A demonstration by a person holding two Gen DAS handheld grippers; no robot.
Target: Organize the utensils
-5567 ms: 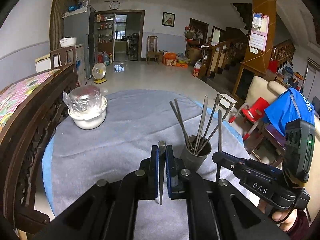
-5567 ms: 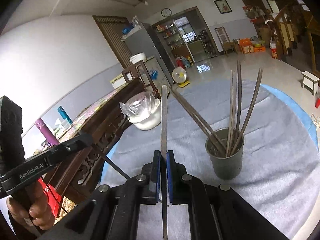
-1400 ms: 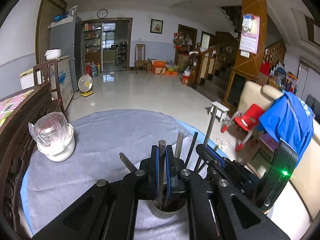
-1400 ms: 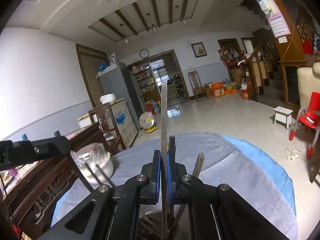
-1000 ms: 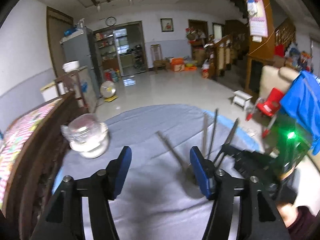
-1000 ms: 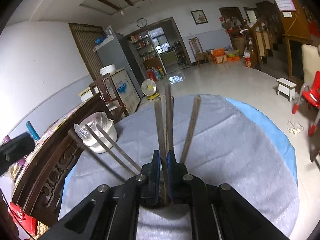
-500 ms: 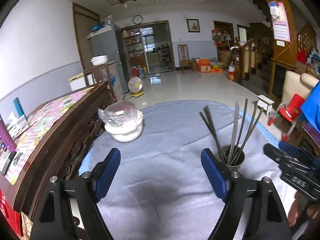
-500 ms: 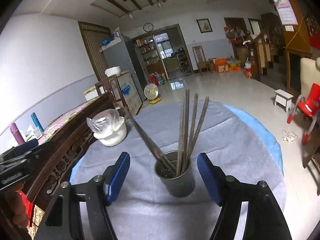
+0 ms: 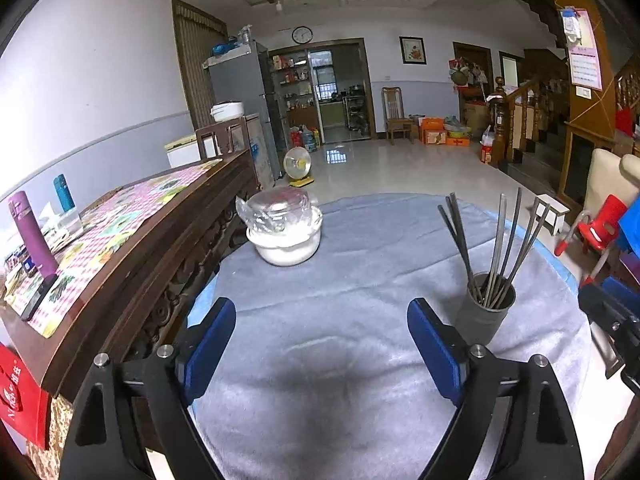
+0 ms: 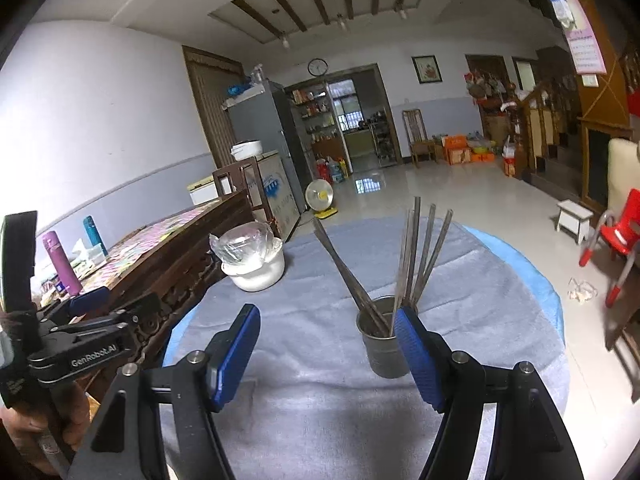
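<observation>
Backing both tools off is the step in hand, and clearing the tall chopsticks (image 10: 420, 252) matters most. Those are standing bundled in the metal cup (image 10: 382, 346) on the grey tablecloth (image 9: 340, 360). The left gripper (image 9: 320, 344) is widening with nothing between its jaws; the right gripper (image 10: 326, 354) is hanging spread and empty, one pad overlapping the cup's rim in view.

A round table (image 9: 360, 400) under grey cloth carries a white bowl (image 9: 286, 246) far left and a cup (image 9: 486, 312) of utensils right.
</observation>
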